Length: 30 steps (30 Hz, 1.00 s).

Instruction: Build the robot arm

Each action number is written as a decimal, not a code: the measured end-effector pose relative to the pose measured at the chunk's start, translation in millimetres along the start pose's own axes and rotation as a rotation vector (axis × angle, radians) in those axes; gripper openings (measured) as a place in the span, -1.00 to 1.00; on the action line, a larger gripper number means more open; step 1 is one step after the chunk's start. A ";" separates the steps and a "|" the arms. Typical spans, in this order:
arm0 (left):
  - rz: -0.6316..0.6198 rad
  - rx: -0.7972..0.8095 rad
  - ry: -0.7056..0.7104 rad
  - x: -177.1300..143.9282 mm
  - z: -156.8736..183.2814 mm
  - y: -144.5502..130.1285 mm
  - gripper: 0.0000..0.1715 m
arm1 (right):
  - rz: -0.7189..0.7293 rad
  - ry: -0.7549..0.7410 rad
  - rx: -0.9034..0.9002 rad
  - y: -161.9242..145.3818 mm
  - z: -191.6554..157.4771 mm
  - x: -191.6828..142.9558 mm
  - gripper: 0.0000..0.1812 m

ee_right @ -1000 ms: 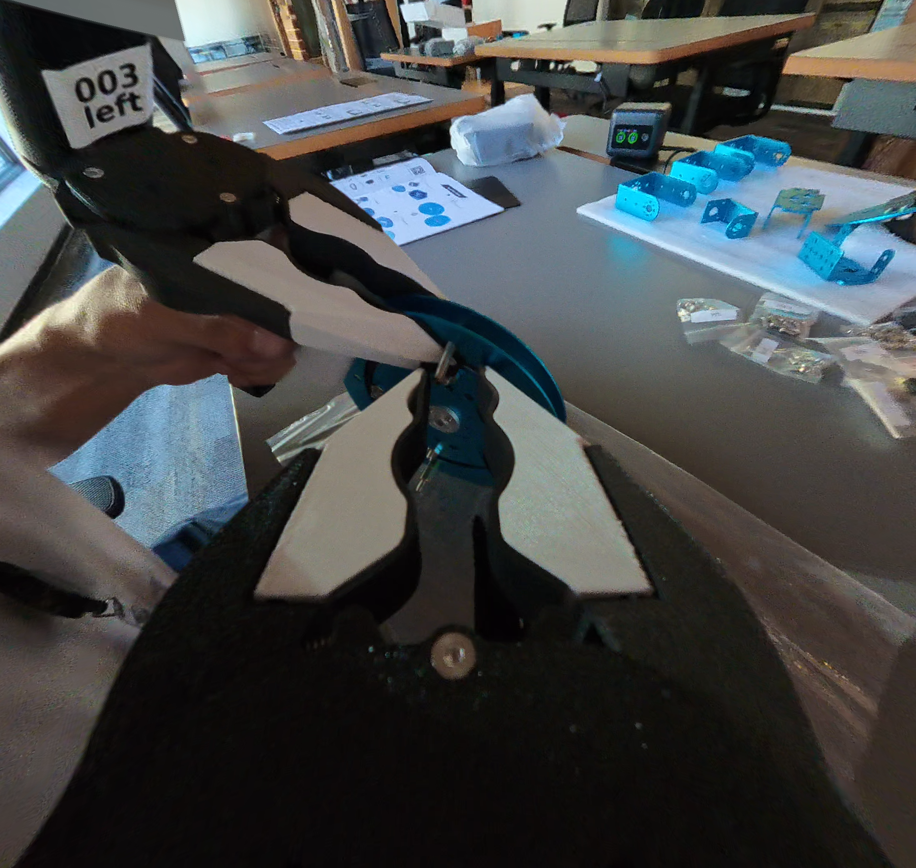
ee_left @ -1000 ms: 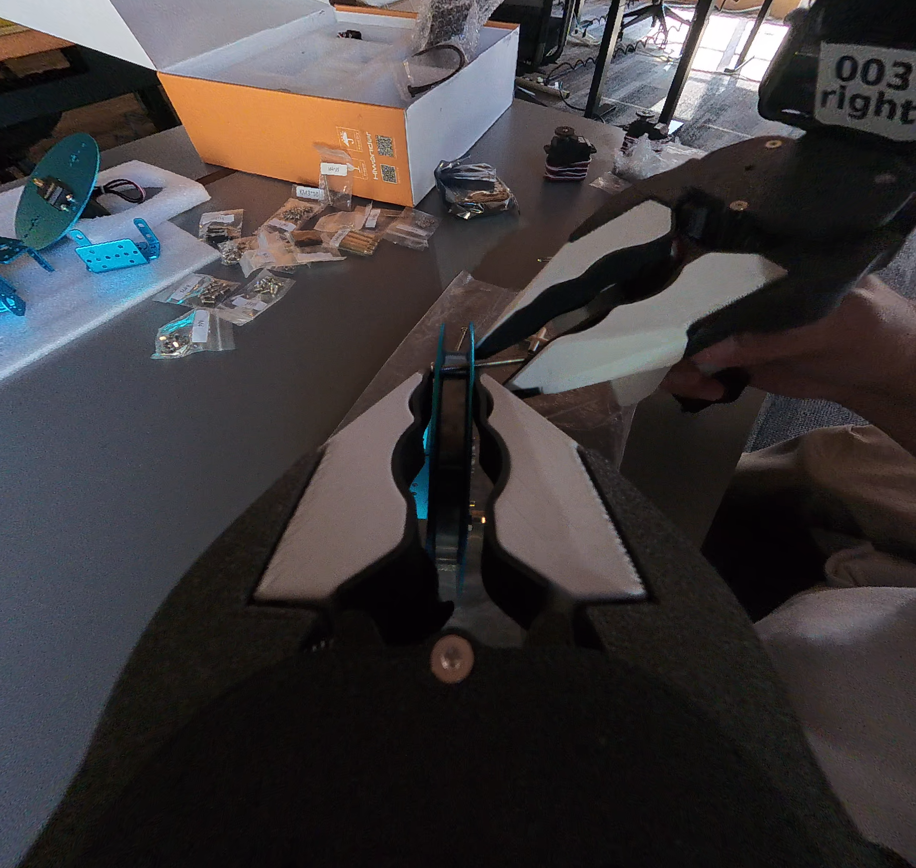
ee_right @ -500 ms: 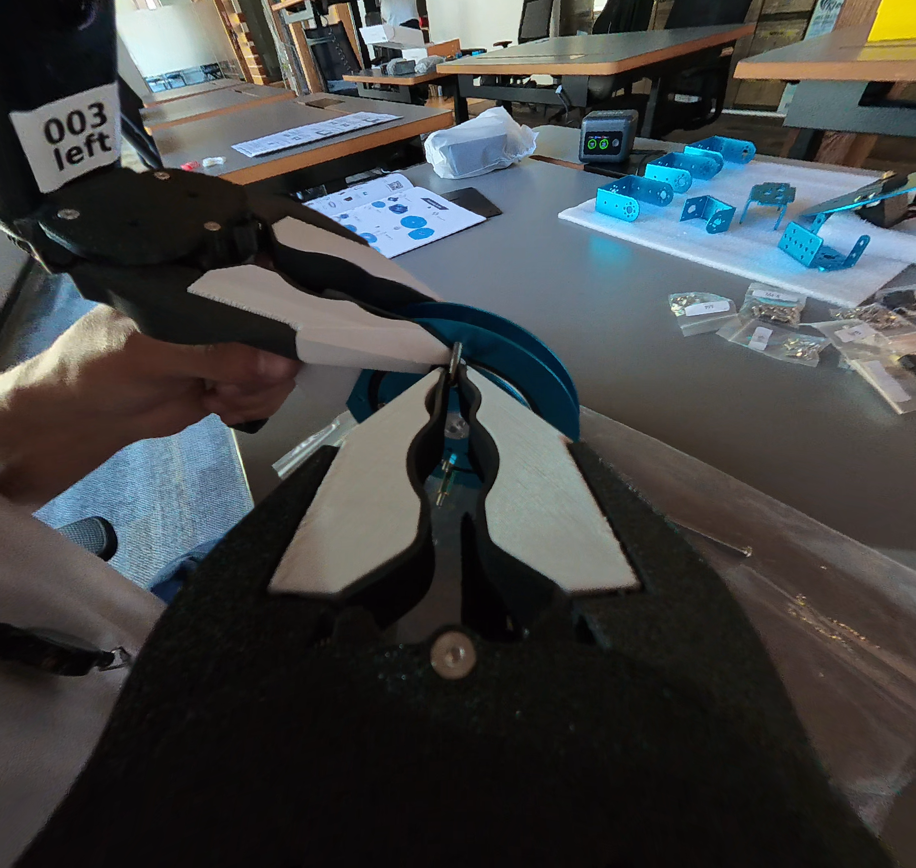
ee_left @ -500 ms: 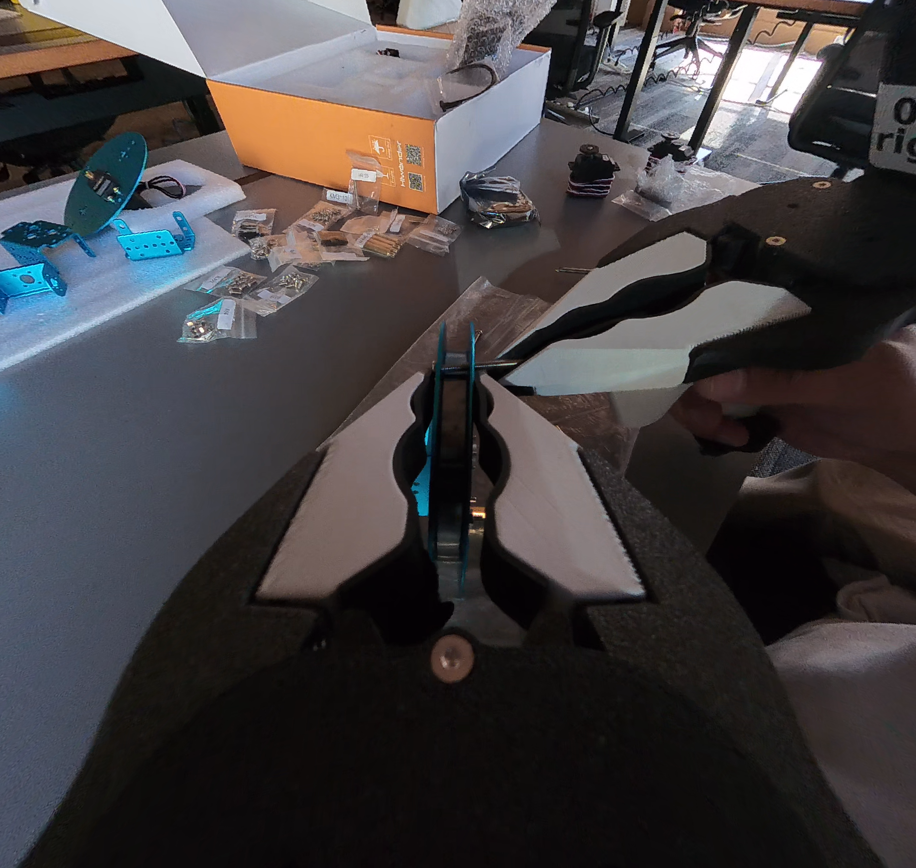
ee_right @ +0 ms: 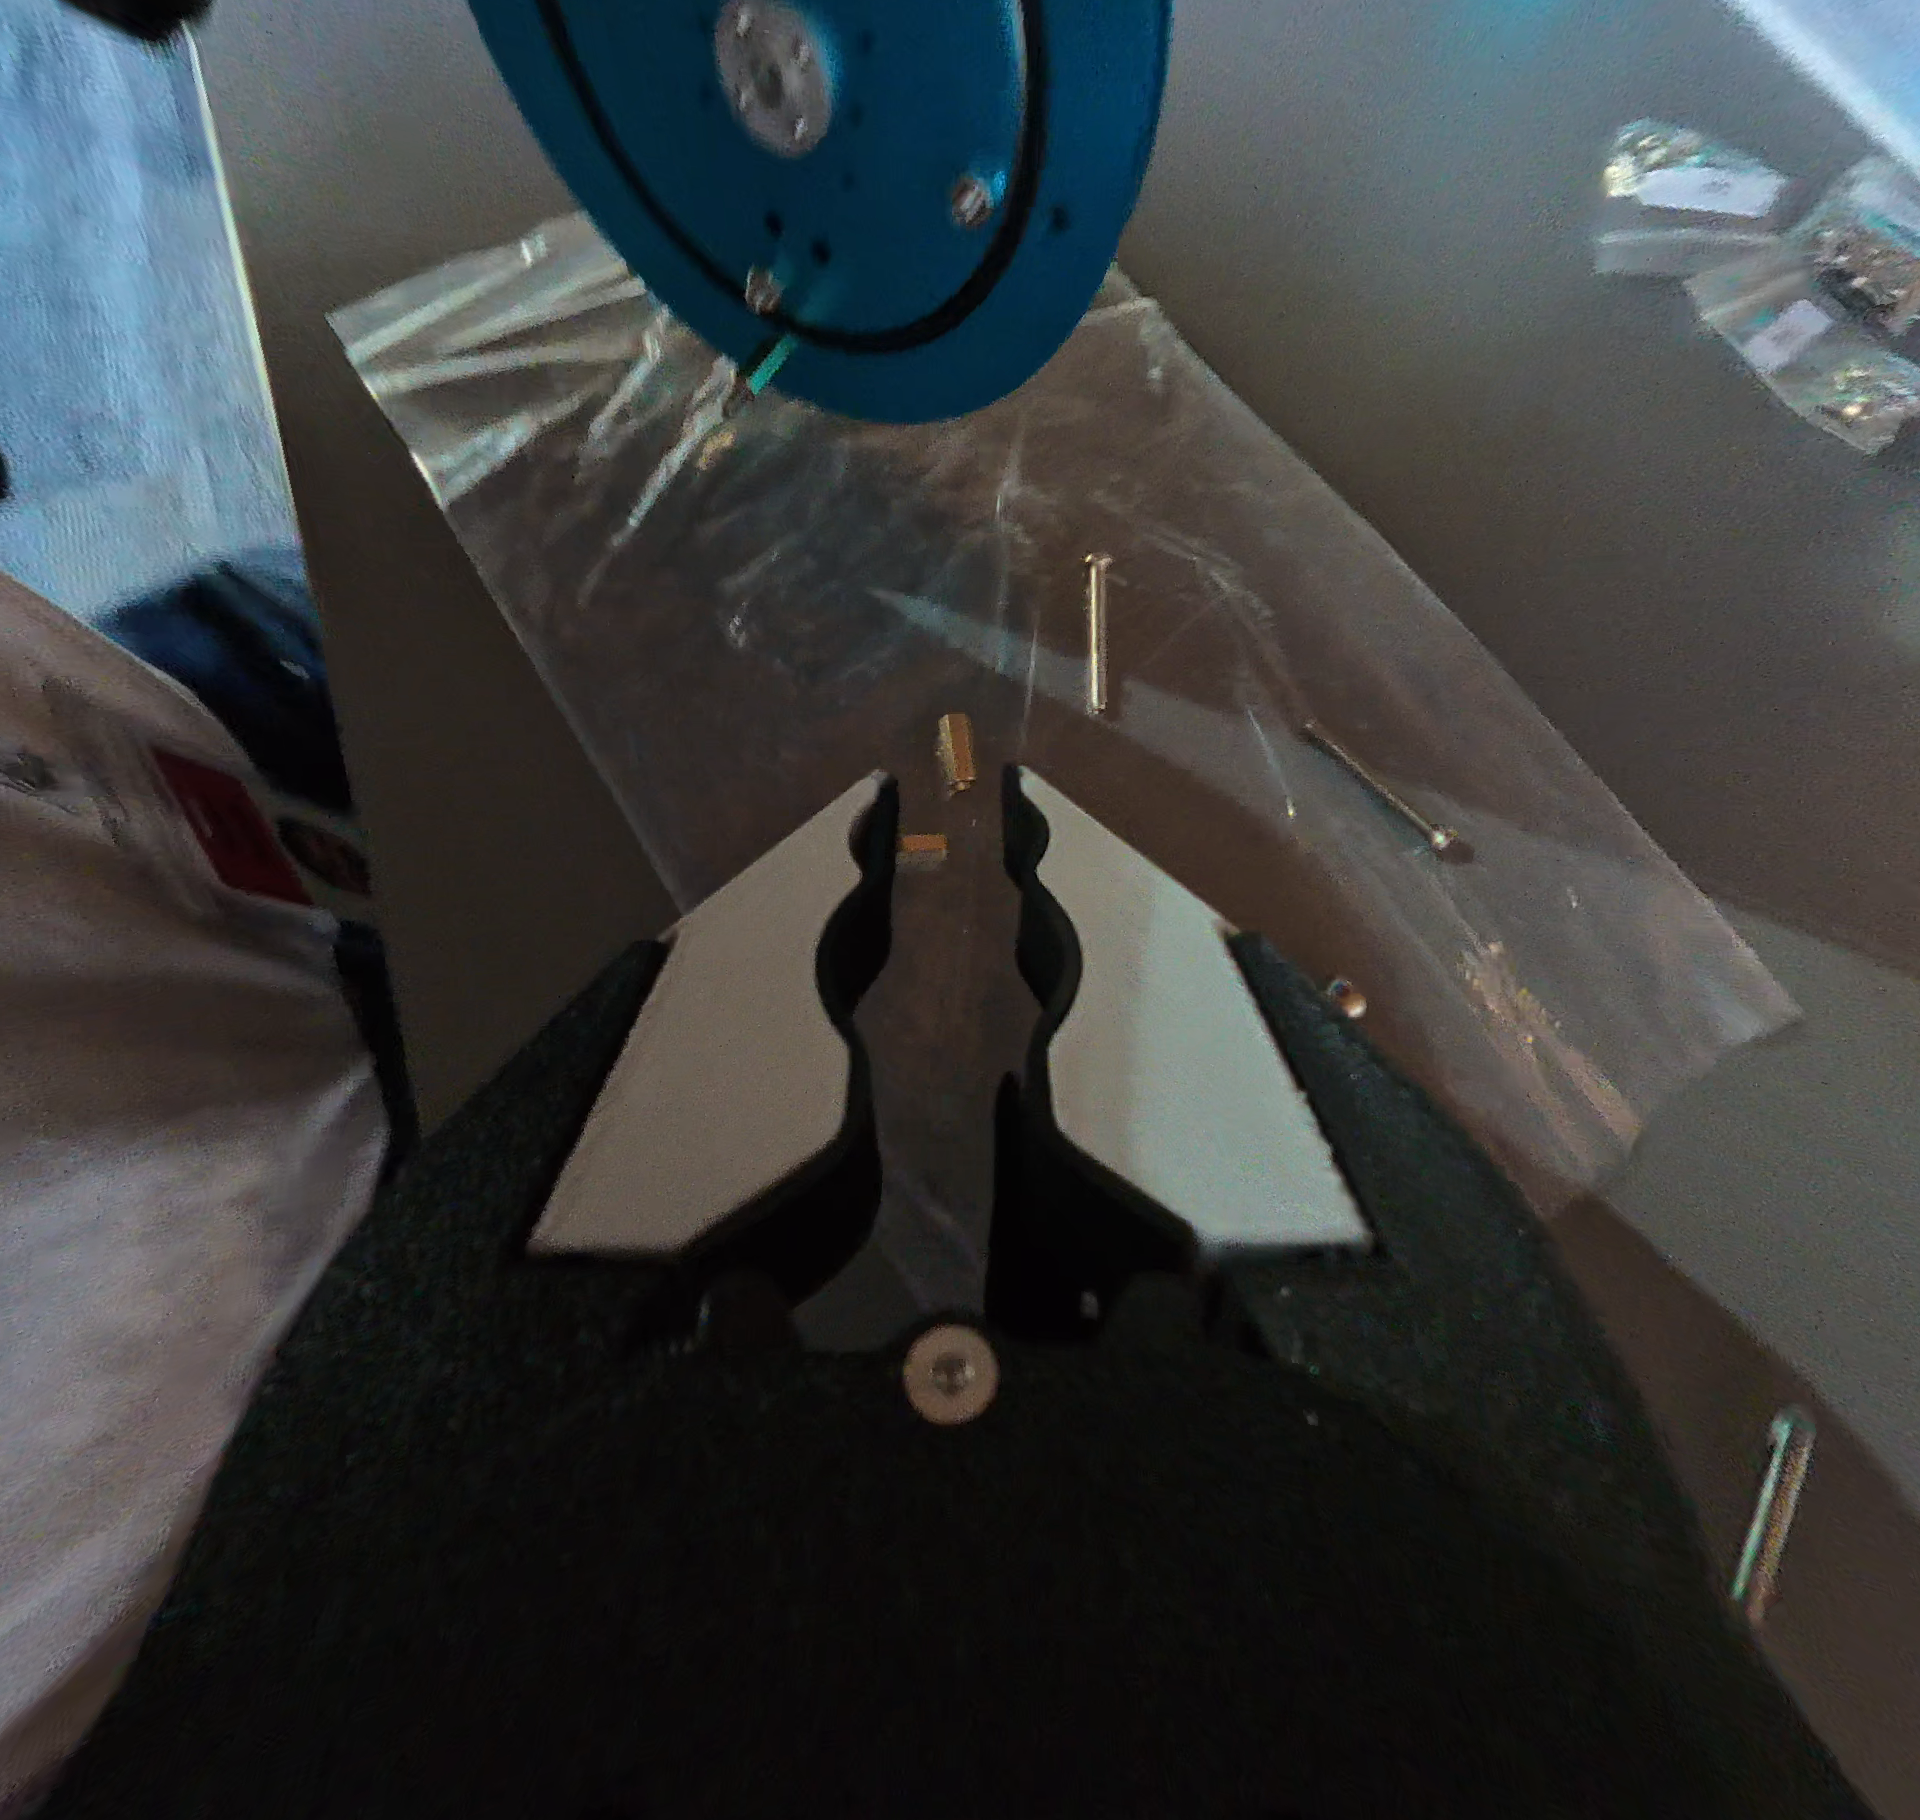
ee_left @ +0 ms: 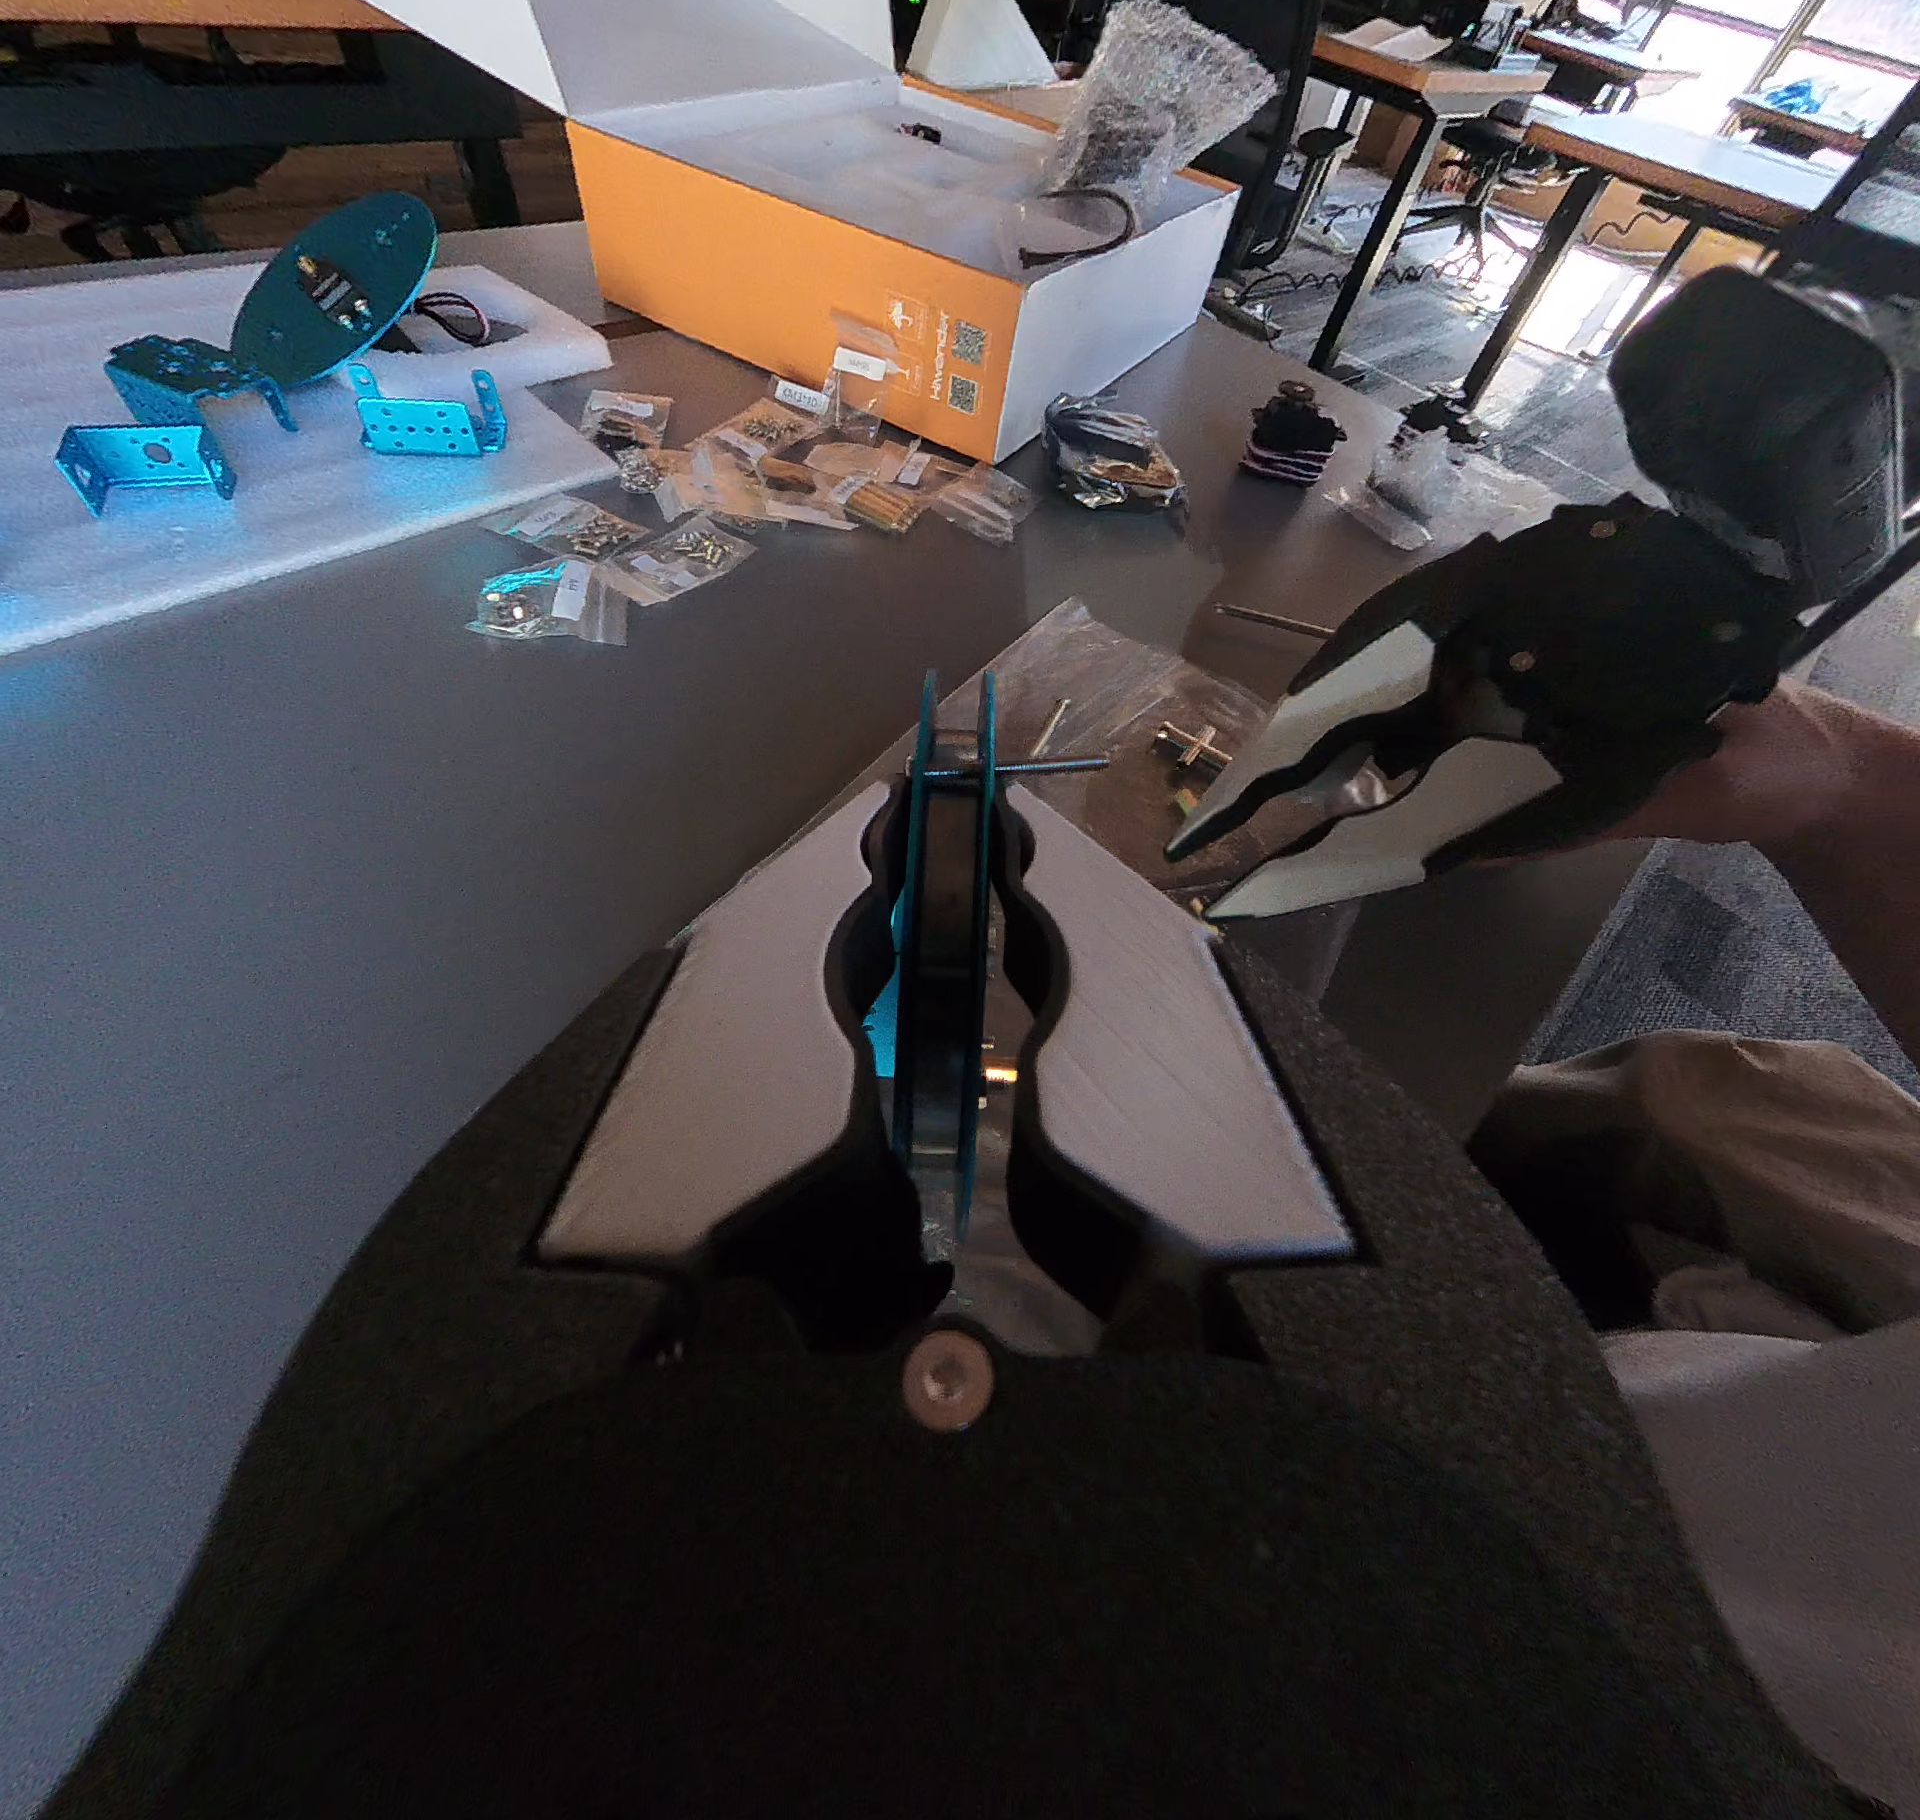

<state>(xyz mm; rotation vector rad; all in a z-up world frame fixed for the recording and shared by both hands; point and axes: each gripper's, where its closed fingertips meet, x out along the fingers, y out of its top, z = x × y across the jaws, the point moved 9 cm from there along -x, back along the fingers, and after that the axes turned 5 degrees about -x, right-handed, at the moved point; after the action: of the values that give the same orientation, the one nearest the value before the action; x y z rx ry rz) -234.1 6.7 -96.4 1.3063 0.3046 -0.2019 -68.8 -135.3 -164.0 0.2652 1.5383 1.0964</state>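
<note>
1. The left tongs [ee_left: 948,783] are pressed onto a blue disc pair [ee_left: 940,939], two round plates set edge-on with a dark gap between them, held up above the worktop [ee_left: 416,835].
2. A thin screw [ee_left: 1049,764] runs through both plates near their far edge, and its end sticks out to the right.
3. The right tongs [ee_left: 1190,882] are spread and grip nothing. They hang just right of the discs, apart from them, tips angled down at a clear plastic bag [ee_left: 1101,658] lying flat on the worktop.
4. The right wrist view looks straight down. Between the tips of the right tongs [ee_right: 948,778] lies a small brass spacer [ee_right: 954,754] on the plastic bag [ee_right: 1143,575], with a second brass piece [ee_right: 923,843] beside the left finger. Whether the tips touch the bag cannot be told.
5. Only this view shows the flat face of the blue disc pair [ee_right: 831,108], with its silver hub and screw heads. It also shows a long screw [ee_right: 1094,632] loose on the bag to the right.
6. Only the left wrist view shows the far side of the worktop: an open orange and white box [ee_left: 779,284], small bags of hardware [ee_left: 665,544], and blue brackets [ee_left: 416,425] on a white foam sheet [ee_left: 260,523] at far left.
</note>
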 end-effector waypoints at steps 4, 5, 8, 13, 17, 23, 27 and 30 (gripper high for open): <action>-0.005 -0.026 0.008 1.1 -4.6 -4.3 -0.85 | -0.062 0.001 -0.092 3.9 4.9 14.2 -0.87; -0.005 -0.030 0.005 0.8 -5.0 -4.6 -0.85 | -0.063 0.027 -0.089 5.2 4.8 15.6 -0.87; -0.003 -0.032 0.010 0.4 -6.3 -5.0 -0.85 | -0.070 0.067 -0.077 6.0 6.2 17.2 -0.92; -0.003 -0.047 0.003 2.1 -9.8 -5.2 -0.85 | -0.062 0.075 -0.073 6.4 6.7 18.7 -0.93; -0.003 -0.052 -0.006 3.2 -11.5 -4.7 -0.85 | -0.064 0.091 -0.041 6.6 8.3 19.5 -0.94; -0.010 -0.067 -0.004 3.5 -12.3 -3.9 -0.85 | -0.075 -0.088 -0.163 17.7 0.6 15.0 -0.94; 0.000 -0.072 -0.002 5.7 -13.4 2.1 -0.85 | 0.018 -0.339 -0.298 43.2 -9.7 6.8 -0.94; 0.018 -0.035 0.009 8.8 -12.8 10.4 -0.85 | 0.070 -0.516 -0.409 61.6 -18.4 3.3 -0.94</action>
<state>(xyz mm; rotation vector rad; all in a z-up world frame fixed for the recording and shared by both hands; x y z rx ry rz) -223.9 21.9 -92.8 1.2755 0.3023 -0.1748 -110.0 -109.0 -122.1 0.2924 0.8342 1.2528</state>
